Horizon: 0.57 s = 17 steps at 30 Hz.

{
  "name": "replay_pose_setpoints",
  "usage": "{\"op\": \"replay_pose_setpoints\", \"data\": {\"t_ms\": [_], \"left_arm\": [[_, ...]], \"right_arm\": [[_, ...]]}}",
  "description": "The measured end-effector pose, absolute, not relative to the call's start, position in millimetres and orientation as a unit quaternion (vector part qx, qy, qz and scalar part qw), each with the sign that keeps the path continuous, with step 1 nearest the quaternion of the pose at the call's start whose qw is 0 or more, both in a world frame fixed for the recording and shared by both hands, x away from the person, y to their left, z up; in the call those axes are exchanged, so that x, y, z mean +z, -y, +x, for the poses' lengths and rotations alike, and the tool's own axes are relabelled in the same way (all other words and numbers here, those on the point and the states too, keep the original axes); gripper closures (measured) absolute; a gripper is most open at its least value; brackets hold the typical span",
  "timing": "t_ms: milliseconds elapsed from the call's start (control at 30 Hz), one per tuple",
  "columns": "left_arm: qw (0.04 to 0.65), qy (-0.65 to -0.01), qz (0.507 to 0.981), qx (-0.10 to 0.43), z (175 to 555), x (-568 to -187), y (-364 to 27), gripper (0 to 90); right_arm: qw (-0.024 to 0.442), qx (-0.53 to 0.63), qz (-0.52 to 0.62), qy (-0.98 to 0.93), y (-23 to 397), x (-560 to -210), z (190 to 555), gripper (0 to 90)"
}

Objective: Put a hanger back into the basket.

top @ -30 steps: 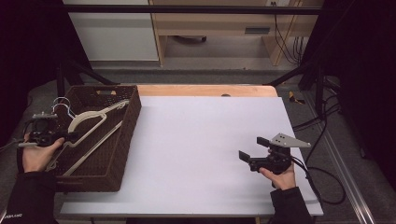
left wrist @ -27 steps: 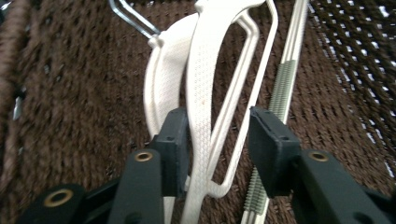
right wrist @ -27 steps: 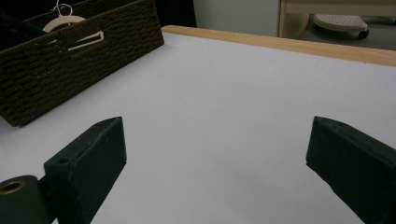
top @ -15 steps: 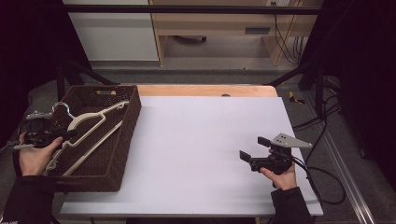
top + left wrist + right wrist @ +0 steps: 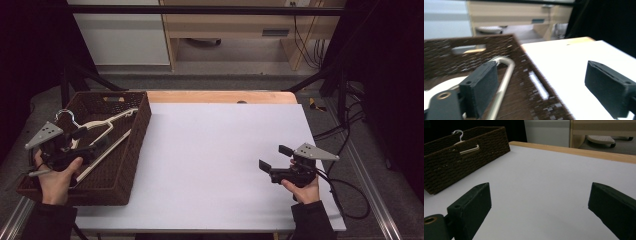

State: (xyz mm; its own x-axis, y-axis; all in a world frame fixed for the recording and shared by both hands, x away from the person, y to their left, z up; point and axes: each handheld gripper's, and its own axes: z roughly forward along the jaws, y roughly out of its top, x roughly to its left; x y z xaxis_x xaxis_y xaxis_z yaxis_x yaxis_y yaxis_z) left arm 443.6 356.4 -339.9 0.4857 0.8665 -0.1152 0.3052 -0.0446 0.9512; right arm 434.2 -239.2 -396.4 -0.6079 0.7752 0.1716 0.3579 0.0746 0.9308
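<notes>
At lower left of the high view the left tool (image 5: pixel 82 142) hung over the brown wicker basket (image 5: pixel 131 165), jaws wide w/ nothing between them; its own view was blurred, one jaw just beside the metal hook of the pale hanger (image 5: pixel 102 131), which lay slantwise inside the basket, prob. the approach to a pick-up. At lower right the right tool (image 5: pixel 274 159) sat low over the white counter (image 5: pixel 215 150), jaws wide and empty, well apart from the basket and aimed toward it, apparently parked clear until needed.
</notes>
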Motion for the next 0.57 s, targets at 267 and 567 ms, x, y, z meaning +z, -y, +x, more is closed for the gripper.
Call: {"op": "replay_pose_setpoints", "data": {"t_ms": [267, 567], "left_arm": [[0.568, -0.370, 0.698, 0.231, 425, -350, -310, 6.9], [0.550, -0.350, 0.724, 0.225, 420, -368, -283, 6.3]], "right_arm": [[0.200, 0.563, 0.396, -0.697, 247, -391, 428, 4.5], [0.205, 0.573, 0.390, -0.691, 254, -389, 423, 4.3]]}}
